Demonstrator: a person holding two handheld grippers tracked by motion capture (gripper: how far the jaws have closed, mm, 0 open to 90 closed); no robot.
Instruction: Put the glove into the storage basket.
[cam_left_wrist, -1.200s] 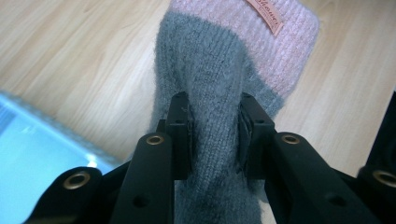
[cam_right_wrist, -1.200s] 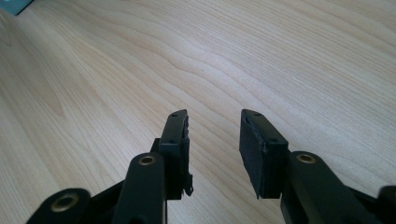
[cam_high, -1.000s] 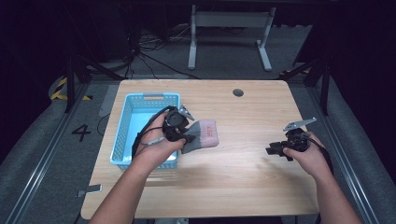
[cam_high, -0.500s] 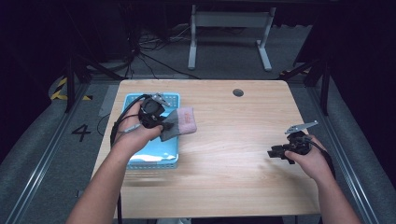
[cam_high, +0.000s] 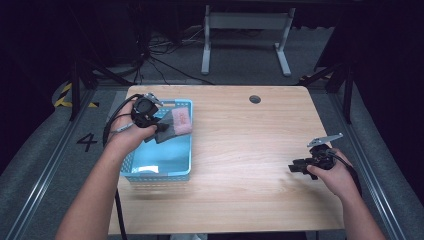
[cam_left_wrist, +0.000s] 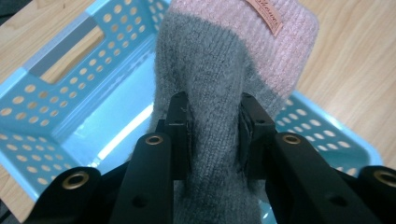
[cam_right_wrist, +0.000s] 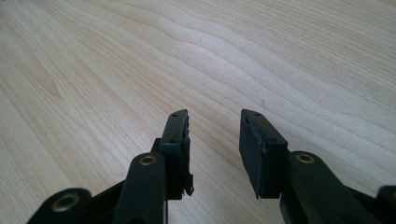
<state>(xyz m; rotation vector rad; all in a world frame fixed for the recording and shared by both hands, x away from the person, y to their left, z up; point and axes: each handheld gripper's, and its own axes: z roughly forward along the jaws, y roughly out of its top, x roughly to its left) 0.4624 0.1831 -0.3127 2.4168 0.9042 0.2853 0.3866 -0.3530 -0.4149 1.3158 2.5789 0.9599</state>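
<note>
A knitted sock, grey with a pink band (cam_high: 176, 125) (cam_left_wrist: 224, 88), hangs over the light blue plastic basket (cam_high: 165, 167) (cam_left_wrist: 60, 93) at the table's left. My left gripper (cam_high: 159, 131) (cam_left_wrist: 212, 126) is shut on the sock's grey part, both pads pressing its sides. The pink cuff with a small label sticks out past the jaws, over the basket's far right corner. My right gripper (cam_high: 296, 167) (cam_right_wrist: 212, 135) rests low over the bare wooden table (cam_high: 250, 150) (cam_right_wrist: 116, 70) at the right, open with nothing between its jaws.
The basket's inside looks bare under the sock. A round cable hole (cam_high: 255, 99) sits near the table's far edge. Metal frame legs (cam_high: 245, 40) stand behind the table. A cable (cam_high: 112, 120) loops from the left gripper off the table's left side.
My left hand has carried the sock leftward from beside the basket to over it. The right hand has stayed where it was.
</note>
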